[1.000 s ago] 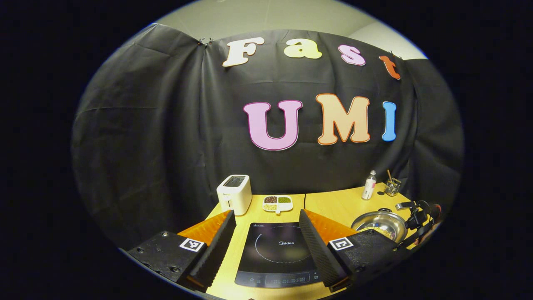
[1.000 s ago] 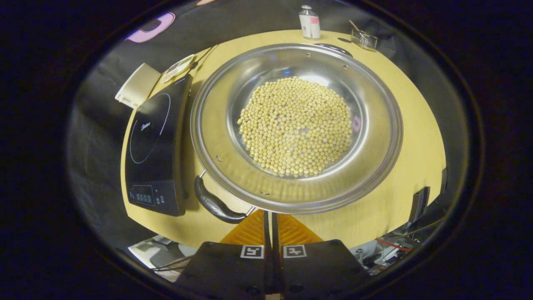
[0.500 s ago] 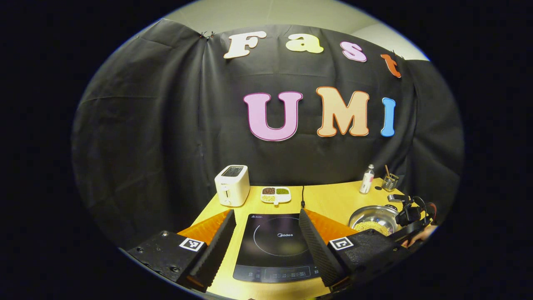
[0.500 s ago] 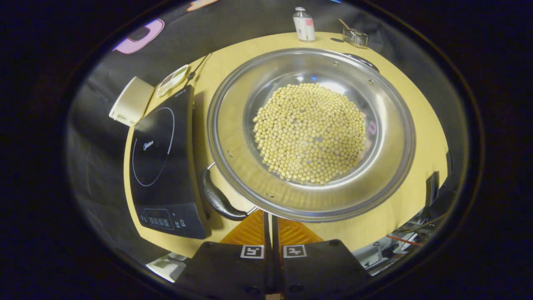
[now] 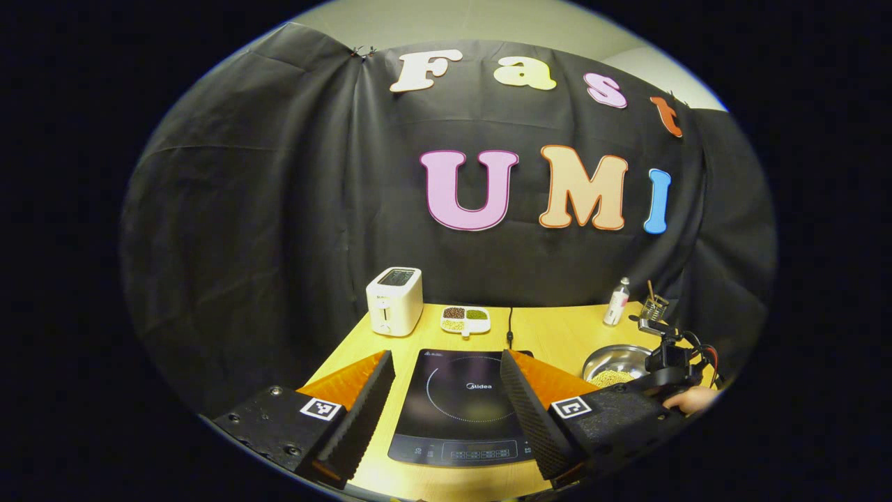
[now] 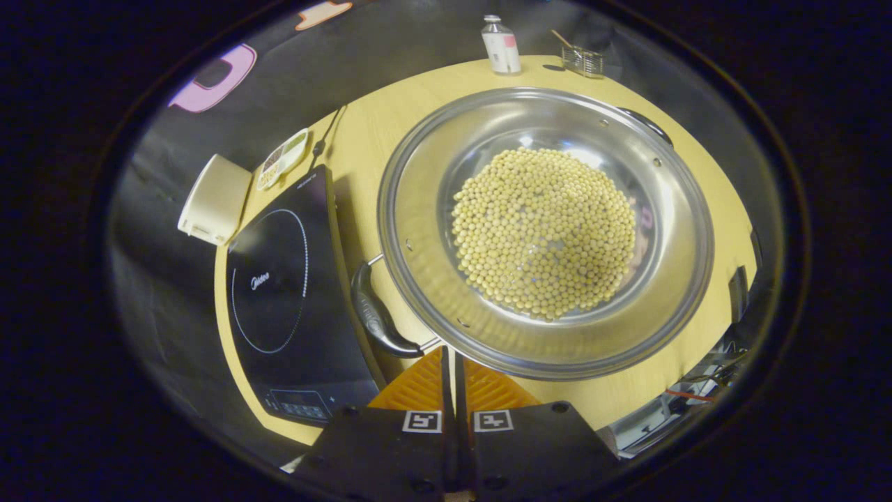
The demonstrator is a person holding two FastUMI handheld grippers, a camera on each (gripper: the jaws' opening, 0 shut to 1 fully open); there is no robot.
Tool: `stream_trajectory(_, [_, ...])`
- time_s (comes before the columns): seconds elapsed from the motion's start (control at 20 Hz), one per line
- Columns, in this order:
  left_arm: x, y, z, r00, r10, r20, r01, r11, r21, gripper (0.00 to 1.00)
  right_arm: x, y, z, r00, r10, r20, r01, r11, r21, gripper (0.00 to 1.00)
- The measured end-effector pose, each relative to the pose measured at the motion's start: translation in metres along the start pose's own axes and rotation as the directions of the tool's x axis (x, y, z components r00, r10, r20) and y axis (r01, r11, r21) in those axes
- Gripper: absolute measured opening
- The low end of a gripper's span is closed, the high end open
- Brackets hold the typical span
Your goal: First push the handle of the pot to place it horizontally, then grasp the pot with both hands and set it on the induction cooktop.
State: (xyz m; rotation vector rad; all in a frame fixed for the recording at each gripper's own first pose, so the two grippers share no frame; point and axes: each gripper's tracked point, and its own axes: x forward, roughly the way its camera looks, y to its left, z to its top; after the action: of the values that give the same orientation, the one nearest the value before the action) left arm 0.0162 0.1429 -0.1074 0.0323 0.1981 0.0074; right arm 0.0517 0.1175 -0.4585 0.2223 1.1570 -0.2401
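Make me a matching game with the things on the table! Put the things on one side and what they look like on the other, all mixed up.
Things:
1. pot
2. induction cooktop
3. toaster
4. small bottle

Descriptions:
A. black and flat, with a circle drawn on it
B. white box with a slot on top
C. shiny metal, holding yellow beans
D. standing upright at the table's far edge

Pairs: 1-C, 2-A, 3-B, 4-D

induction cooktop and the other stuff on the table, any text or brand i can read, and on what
"Midea": on the glass of the induction cooktop, inside the ring.
Small mark at the cooktop's far left corner: too small to read.
Control panel symbols: blurred.
Bottle label: not legible.
Toaster: no readable text.
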Motion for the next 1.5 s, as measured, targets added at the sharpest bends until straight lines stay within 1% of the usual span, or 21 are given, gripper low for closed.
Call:
stream_trajectory(0.15, [0.000,0.011,-0.001,1.000,0.028,0.001,-0.028,1.000,0.005,0.94,0.002,0.011,0.008,1.000,0.007,0.006,-0.007,1.000,0.022,0.02])
stream_trajectory(0.35, [-0.002,0.022,0.000,0.998,0.058,0.006,-0.058,0.998,-0.017,0.95,0.006,0.027,0.018,1.000,0.011,0.015,-0.011,1.000,0.005,0.03])
stream_trajectory(0.55, [0.000,0.023,-0.006,0.997,0.071,-0.006,-0.071,0.997,-0.025,0.96,0.009,0.033,0.024,1.000,0.011,0.014,-0.011,1.000,-0.006,0.02])
stream_trajectory(0.75, [0.002,0.022,-0.002,0.997,0.073,0.000,-0.073,0.997,-0.033,0.96,0.012,0.034,0.028,0.999,0.023,0.023,-0.023,1.000,-0.020,0.02])
stream_trajectory(0.8, [0.003,0.020,-0.001,0.998,0.069,0.002,-0.069,0.997,-0.034,0.96,0.010,0.035,0.028,0.999,0.026,0.024,-0.026,0.999,-0.024,0.00])
stream_trajectory(0.85, [0.004,0.018,0.000,0.998,0.064,0.004,-0.064,0.997,-0.031,0.96,0.008,0.036,0.028,0.999,0.037,0.030,-0.036,0.999,-0.030,0.02])
stream_trajectory(0.95, [0.005,0.014,0.001,0.999,0.054,0.007,-0.053,0.998,-0.020,0.96,0.000,0.037,0.027,0.997,0.058,0.043,-0.056,0.997,-0.062,0.03])
stream_trajectory(1.0, [0.006,0.012,0.000,0.999,0.046,0.006,-0.046,0.999,-0.019,0.96,-0.006,0.036,0.027,0.997,0.070,0.044,-0.067,0.995,-0.072,0.00])
stream_trajectory(1.05, [0.008,0.009,0.000,0.999,0.038,0.003,-0.038,0.999,-0.020,0.96,-0.011,0.035,0.025,0.996,0.081,0.044,-0.078,0.994,-0.077,0.02])
stream_trajectory(1.15, [0.010,0.002,-0.002,1.000,0.017,-0.005,-0.018,1.000,-0.022,0.96,-0.024,0.032,0.024,0.993,0.103,0.055,-0.098,0.991,-0.092,0.03])
stream_trajectory(1.2, [0.011,-0.001,-0.003,1.000,0.005,-0.009,-0.005,1.000,-0.023,0.93,-0.031,0.027,0.025,0.991,0.114,0.076,-0.105,0.989,-0.105,0.00])
stream_trajectory(1.25, [0.012,-0.006,-0.003,1.000,-0.009,-0.013,0.009,1.000,-0.024,0.96,-0.039,0.021,0.027,0.988,0.121,0.099,-0.108,0.986,-0.126,0.01])
stream_trajectory(1.35, [0.016,-0.012,-0.005,0.999,-0.032,-0.022,0.032,0.999,-0.025,0.96,-0.052,0.006,0.023,0.984,0.128,0.127,-0.108,0.982,-0.157,0.02])
stream_trajectory(1.4, [0.017,-0.015,-0.007,0.999,-0.042,-0.025,0.042,0.999,-0.022,0.96,-0.059,-0.001,0.025,0.981,0.129,0.147,-0.104,0.981,-0.162,0.02])
stream_trajectory(1.45, [0.019,-0.018,-0.007,0.998,-0.053,-0.028,0.053,0.998,-0.017,0.93,-0.066,-0.009,0.028,0.977,0.126,0.172,-0.098,0.982,-0.160,0.00])
stream_trajectory(1.5, [0.021,-0.021,-0.007,0.997,-0.066,-0.031,0.065,0.998,-0.011,0.93,-0.069,-0.018,0.034,0.973,0.127,0.192,-0.099,0.984,-0.149,0.02])
